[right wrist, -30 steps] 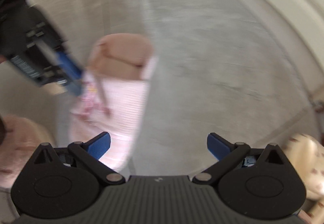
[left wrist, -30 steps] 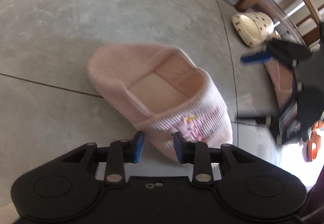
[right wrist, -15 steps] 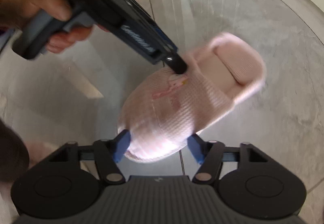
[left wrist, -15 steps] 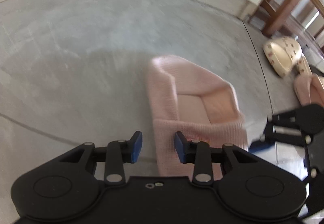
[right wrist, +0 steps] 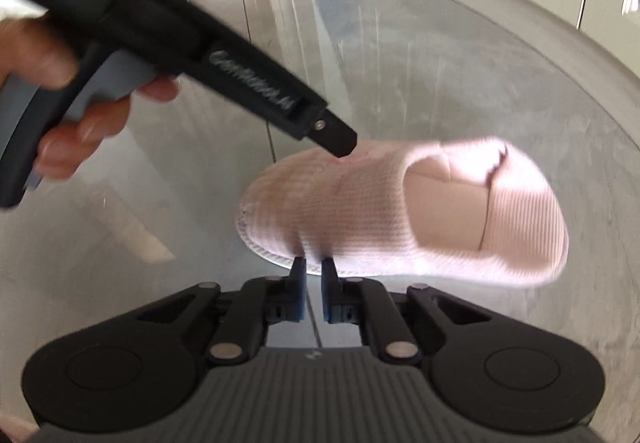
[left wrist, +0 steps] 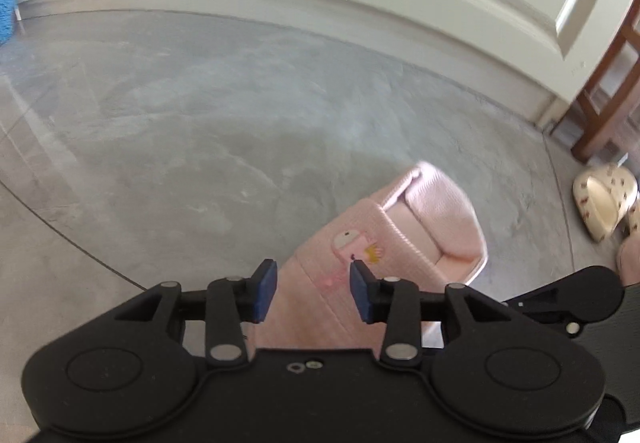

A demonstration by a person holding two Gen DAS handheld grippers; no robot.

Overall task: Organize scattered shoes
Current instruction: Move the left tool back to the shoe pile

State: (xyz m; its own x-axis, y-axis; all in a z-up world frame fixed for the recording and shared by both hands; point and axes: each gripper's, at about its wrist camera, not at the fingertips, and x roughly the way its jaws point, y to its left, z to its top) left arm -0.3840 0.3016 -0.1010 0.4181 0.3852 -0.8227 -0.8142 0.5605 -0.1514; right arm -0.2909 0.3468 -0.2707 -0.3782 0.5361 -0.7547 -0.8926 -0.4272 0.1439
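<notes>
Lifted since a moment ago, when it lay loose between wide-spread fingers, the pink knit slipper (right wrist: 400, 211) now hangs above the grey tile floor (left wrist: 200, 147), pinched at its sole edge by the clenched right gripper (right wrist: 314, 275). The left gripper (left wrist: 312, 293), in a person's hand (right wrist: 60, 91), straddles the toe with both pads (left wrist: 265, 289) on the fabric, grasping it. A cream clog (left wrist: 600, 199) lies near a wooden chair leg (left wrist: 600, 111).

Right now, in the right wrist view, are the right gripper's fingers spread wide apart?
No, the right gripper is pinched nearly shut on the pink slipper's edge.
</notes>
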